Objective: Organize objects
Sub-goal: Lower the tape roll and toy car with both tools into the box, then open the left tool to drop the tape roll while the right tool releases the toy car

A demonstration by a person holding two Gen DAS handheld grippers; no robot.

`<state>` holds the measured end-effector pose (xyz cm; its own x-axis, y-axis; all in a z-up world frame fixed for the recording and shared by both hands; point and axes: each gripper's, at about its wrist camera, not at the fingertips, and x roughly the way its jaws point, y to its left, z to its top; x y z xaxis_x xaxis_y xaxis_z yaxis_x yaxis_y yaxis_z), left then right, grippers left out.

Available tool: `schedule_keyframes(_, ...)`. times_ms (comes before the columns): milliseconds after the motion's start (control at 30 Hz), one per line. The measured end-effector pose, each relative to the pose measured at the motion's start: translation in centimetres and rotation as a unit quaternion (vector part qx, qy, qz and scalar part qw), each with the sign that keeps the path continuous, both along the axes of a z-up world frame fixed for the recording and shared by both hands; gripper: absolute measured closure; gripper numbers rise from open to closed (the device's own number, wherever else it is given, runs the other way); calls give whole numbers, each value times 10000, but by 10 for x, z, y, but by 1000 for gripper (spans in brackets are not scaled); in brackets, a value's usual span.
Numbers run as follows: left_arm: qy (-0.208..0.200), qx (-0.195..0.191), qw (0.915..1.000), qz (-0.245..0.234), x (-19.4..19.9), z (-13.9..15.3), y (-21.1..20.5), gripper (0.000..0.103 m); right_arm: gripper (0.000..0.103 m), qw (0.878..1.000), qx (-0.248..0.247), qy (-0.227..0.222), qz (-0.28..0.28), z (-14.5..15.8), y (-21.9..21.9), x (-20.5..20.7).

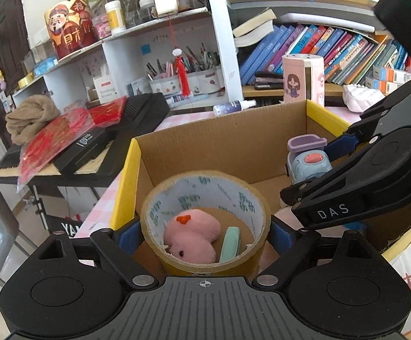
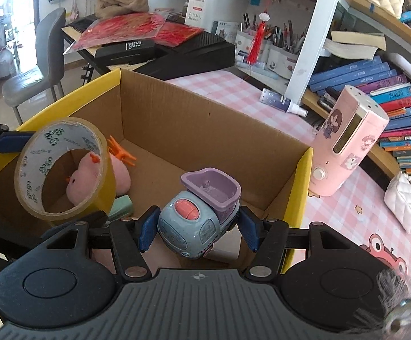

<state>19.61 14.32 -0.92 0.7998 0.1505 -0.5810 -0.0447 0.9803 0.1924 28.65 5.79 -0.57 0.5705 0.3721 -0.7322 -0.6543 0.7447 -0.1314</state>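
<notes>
My left gripper [image 1: 204, 236] is shut on a roll of brown packing tape [image 1: 205, 187], held upright over the open cardboard box [image 1: 222, 138]; the roll also shows in the right wrist view [image 2: 32, 181]. My right gripper [image 2: 195, 228] is shut on a blue and purple toy truck [image 2: 199, 212], held inside the box [image 2: 205, 119] near its right wall; the truck also shows in the left wrist view [image 1: 308, 160]. On the box floor lie a pink plush toy [image 1: 191, 238], a mint green eraser-like block [image 1: 229, 243] and an orange clip [image 2: 121, 153].
The box sits on a pink checked tablecloth [image 2: 347, 212]. A pink cartoon-printed canister [image 2: 347, 147], a white quilted purse [image 2: 406, 206] and a spray bottle [image 2: 283, 102] lie to its right. A keyboard [image 2: 160, 48] with red packets, shelves and books stand behind.
</notes>
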Motion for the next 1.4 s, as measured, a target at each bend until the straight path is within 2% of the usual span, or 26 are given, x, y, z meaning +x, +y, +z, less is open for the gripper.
schedule_keyframes(167, -377, 156, 9991, -73, -11, 8, -5, 6, 46, 9997, -226, 91, 53, -1, 6, 3)
schedule_keyframes(333, -557, 226, 9982, -28, -20, 15, -5, 4, 46, 9986, -478, 178, 167, -2, 14, 8)
schedule_keyframes(700, -885, -96, 9954, 363, -44, 32, 8, 4, 46, 9950, -929, 136, 338, -11, 28, 14)
schedule_keyframes(900, -933, -164, 9944, 461, -57, 36, 14, 4, 45, 9943, -1014, 74, 325, -12, 29, 12)
schedule_keyframes(1000, -949, -191, 9940, 512, -63, 39, 17, 3, 41, 9951, -940, -61, 314, -8, 26, 7)
schedule_keyframes(1167, -1010, -277, 9924, 650, -73, 45, 23, 3, 32, 9982, -518, -252, 136, 12, 13, -13)
schedule_keyframes(1267, -1059, -378, 9912, 700, -81, 49, 27, 1, 27, 9988, -198, -450, -75, 27, 1, -32)
schedule_keyframes(1400, -1123, -491, 9901, 677, -91, 54, 29, 1, 25, 9966, 134, -705, -409, 43, -15, -61)
